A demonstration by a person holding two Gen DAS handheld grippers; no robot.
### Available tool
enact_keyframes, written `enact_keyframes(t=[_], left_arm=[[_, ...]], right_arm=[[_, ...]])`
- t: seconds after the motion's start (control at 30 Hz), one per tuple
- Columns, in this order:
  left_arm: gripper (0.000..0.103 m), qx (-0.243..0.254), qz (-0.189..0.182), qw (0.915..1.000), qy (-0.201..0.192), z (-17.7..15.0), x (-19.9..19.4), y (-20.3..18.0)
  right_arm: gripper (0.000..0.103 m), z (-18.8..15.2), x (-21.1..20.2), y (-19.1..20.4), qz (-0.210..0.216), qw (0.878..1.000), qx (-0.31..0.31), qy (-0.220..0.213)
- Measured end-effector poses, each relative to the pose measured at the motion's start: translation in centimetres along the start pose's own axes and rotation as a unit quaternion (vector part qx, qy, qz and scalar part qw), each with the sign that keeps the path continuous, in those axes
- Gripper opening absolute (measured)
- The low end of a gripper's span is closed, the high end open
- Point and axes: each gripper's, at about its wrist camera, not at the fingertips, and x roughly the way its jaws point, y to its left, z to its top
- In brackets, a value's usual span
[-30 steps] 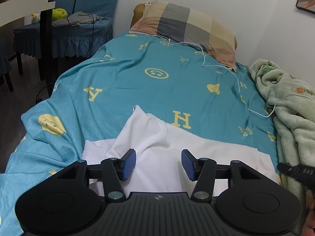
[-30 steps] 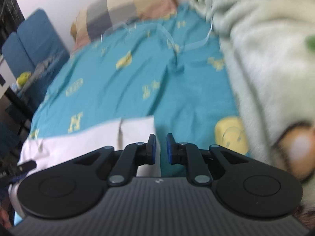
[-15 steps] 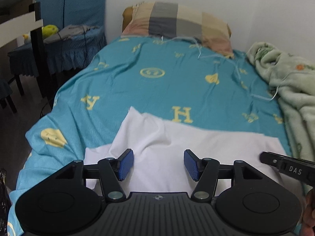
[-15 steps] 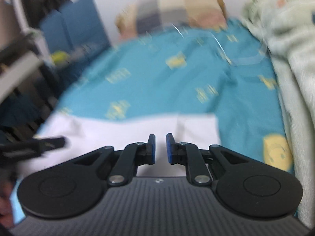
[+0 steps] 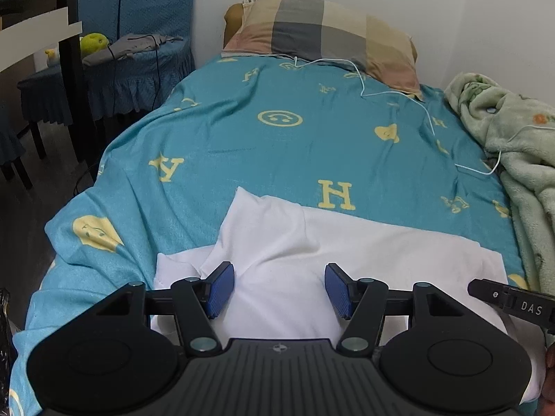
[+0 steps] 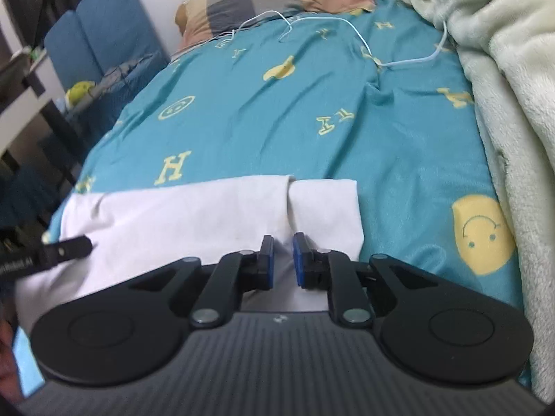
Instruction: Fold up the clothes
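While the left gripper (image 5: 279, 289) hangs spread wide above the white garment (image 5: 347, 256), the right gripper (image 6: 282, 260) is narrowed to a slim gap, gripping nothing. That garment lies across the near end of a teal bedsheet (image 5: 277, 145). Farther off, a green blanket (image 5: 520, 145) on the right, a plaid pillow (image 5: 322, 34) against the white wall, and a blue-covered chair (image 5: 138, 62) on the left.

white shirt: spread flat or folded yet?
Partly folded. On the white shirt one flap lies over the body; a second panel lies doubled alongside.
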Motion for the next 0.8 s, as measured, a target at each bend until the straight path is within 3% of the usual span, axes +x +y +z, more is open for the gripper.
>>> enact_keyframes(t=[0.13, 0.4, 0.6, 0.8], left_arm=[[0.061, -0.009, -0.015, 0.9998, 0.0, 0.1, -1.4, 0.1], [0.064, 0.006, -0.033, 0.9993, -0.013, -1.5, -6.9, -0.7], [0.064, 0.034, -0.01, 0.9993, 0.012, -2.3, -5.8, -1.6], [0.066, 0.018, -0.002, 0.9995, 0.026, -2.5, -4.7, -1.2]], right_arm=[[0.016, 0.1, -2.0, 0.8, 0.028, 0.999, 0.008, -0.021], [0.016, -1.7, -6.4, 3.6, 0.019, 0.999, -0.046, -0.021], [0.015, -2.9, -4.7, 3.5, 0.005, 0.999, -0.047, 0.0], [0.013, -3.0, -4.3, 3.0, 0.015, 1.0, -0.026, 0.002]])
